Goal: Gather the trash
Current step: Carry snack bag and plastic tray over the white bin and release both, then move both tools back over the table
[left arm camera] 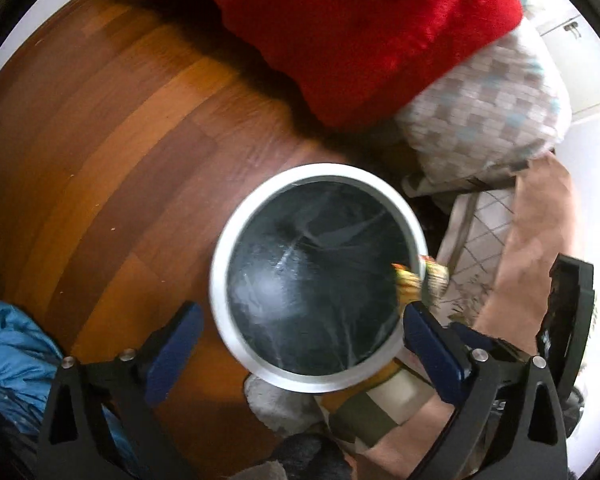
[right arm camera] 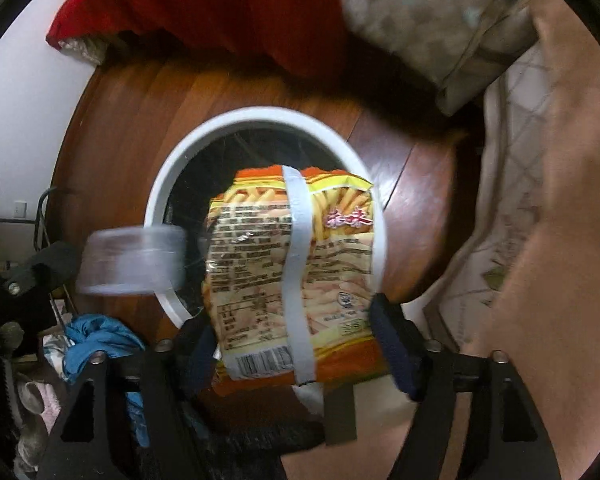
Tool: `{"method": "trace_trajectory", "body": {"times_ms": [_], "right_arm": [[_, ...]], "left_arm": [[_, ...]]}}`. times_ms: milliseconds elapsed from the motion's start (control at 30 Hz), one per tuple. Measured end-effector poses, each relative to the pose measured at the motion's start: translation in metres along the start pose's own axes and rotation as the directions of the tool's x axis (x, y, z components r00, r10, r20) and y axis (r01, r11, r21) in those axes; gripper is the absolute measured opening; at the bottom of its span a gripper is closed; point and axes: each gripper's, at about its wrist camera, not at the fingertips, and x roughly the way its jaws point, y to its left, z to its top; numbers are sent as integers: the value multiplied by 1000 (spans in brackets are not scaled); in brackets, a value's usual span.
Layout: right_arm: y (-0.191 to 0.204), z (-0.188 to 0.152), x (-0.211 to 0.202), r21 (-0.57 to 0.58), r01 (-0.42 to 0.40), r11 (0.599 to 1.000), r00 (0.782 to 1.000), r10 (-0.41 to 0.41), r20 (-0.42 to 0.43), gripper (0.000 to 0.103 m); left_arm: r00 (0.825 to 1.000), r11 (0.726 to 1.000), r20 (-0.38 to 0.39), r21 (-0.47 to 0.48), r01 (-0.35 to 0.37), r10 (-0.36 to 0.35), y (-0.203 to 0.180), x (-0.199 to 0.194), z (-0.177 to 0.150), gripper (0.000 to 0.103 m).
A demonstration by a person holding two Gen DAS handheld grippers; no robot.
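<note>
Orange and yellow, the snack wrapper (right arm camera: pixel 296 276) sits pinched between the blue pads of the right tool (right arm camera: pixel 296 344), held over the white-rimmed trash bin (right arm camera: pixel 160 184) so that its upper edge overlaps the bin's dark opening. A pale strip runs down the wrapper's printed back. In the left wrist view the left tool (left arm camera: pixel 296 336) stands wide with nothing between its fingers, hanging above the trash bin (left arm camera: pixel 220 260), which is lined with a black bag; the wrapper's corner (left arm camera: pixel 410 280) shows at the bin's right rim. A clear plastic cup (right arm camera: pixel 132 260), blurred, appears beside the bin's left rim in the right wrist view; whether anything holds it I cannot tell. The bin stands on a wooden floor (left arm camera: pixel 100 140), near a red blanket (left arm camera: pixel 360 32), a checked pillow (left arm camera: pixel 484 108) and blue cloth (left arm camera: pixel 8 352).
</note>
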Motion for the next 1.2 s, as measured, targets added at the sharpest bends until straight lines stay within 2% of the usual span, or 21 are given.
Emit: {"method": "trace_trajectory", "body": {"times_ms": [33, 233, 500, 567, 900, 1200], "right_arm": [[-1, 5, 4, 2, -10, 1000, 1000, 10, -5, 103], [8, 4, -3, -15, 2, 1000, 1000, -2, 25, 103], [8, -3, -32, -91, 194, 977, 979, -188, 79, 103], [6, -9, -38, -94, 206, 974, 977, -199, 80, 103], [6, -34, -78, -103, 202, 974, 973, -188, 132, 103], [5, -69, -149, -75, 138, 988, 966, -118, 231, 103]], "left_arm": [[1000, 1000, 8, -2, -11, 11, 4, -1, -1, 102], [991, 995, 80, -6, -103, 103, 11, -12, -9, 102], [975, 980, 121, 39, -193, 188, -1, -32, -33, 102], [972, 976, 128, 63, -208, 199, -9, -37, -41, 102], [958, 964, 186, 113, -240, 217, -36, -69, -69, 102], [940, 963, 276, 126, -240, 198, -54, -121, -94, 102]]}}
